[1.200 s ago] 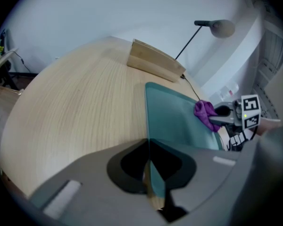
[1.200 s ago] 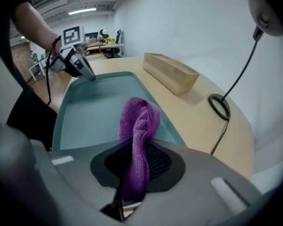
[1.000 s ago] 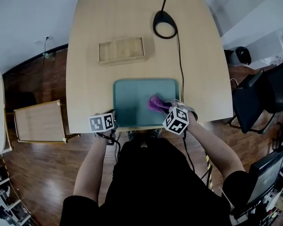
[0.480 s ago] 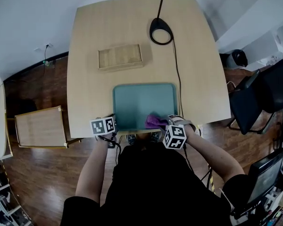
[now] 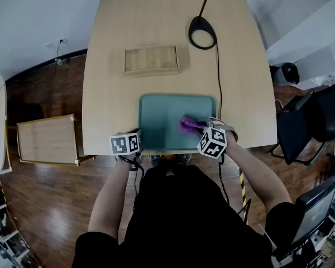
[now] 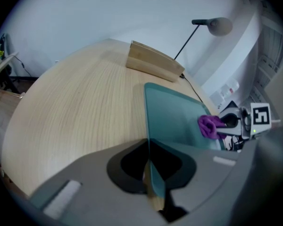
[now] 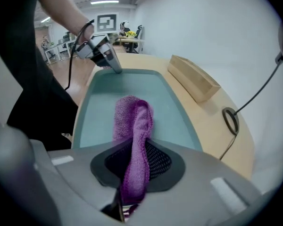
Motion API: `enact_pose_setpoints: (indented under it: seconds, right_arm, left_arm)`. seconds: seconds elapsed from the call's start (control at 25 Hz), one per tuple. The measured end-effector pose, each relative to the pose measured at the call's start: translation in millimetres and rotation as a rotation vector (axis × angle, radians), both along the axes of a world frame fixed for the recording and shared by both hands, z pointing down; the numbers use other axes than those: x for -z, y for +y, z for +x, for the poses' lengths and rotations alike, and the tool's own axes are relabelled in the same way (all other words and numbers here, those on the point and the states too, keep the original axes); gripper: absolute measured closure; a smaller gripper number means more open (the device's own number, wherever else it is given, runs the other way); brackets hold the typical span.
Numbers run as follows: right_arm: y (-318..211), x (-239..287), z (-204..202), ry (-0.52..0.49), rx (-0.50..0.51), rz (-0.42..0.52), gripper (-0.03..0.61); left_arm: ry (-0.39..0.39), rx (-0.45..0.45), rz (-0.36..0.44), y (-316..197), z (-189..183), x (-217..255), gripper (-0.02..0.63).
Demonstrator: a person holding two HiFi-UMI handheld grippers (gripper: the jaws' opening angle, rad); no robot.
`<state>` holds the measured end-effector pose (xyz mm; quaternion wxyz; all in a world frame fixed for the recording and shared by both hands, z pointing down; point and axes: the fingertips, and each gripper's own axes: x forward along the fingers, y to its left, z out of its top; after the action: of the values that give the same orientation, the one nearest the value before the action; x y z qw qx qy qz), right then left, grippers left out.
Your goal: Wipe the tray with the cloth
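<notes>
A teal tray [image 5: 162, 113] lies near the table's front edge, seen too in the left gripper view [image 6: 177, 119] and the right gripper view [image 7: 127, 86]. My right gripper [image 5: 196, 128] is shut on a purple cloth [image 5: 187, 124], whose free end rests on the tray's right part [image 7: 132, 117]. My left gripper [image 5: 138, 144] is shut on the tray's front-left rim [image 6: 148, 147], the thin edge pinched between its jaws. From the left gripper view the purple cloth [image 6: 208, 125] shows at the tray's far side.
A shallow wooden box [image 5: 151, 60] lies behind the tray. A black lamp base [image 5: 202, 32] with its cord [image 5: 219, 77] stands at the back right. A wooden stand [image 5: 44, 140] sits on the floor to the left, office chairs [image 5: 312, 121] to the right.
The right gripper has pushed the cloth from the tray's front edge back toward its middle right. The left gripper has kept its hold on the tray's rim.
</notes>
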<state>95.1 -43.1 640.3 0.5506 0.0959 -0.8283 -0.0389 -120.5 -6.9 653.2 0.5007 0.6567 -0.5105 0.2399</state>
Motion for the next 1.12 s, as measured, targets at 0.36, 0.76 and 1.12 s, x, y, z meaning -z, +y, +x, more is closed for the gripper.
enact_pose_setpoints:
  seconds: [0.36,0.76,1.12]
  right_arm:
    - [-84,1,7,0.045,-0.059,0.029,0.518]
    - [-120,0,2,0.081,-0.019,0.114,0.518]
    - [-69,5,-14,0.049,0.001,0.053,0.520]
  left_arm:
    - [0.008,0.008,-0.007,2,1,1,0.577]
    - [0.016,0.023,-0.013,2,1,2,0.577]
    - [0.017,0.029,-0.004,1,0,1,0.577]
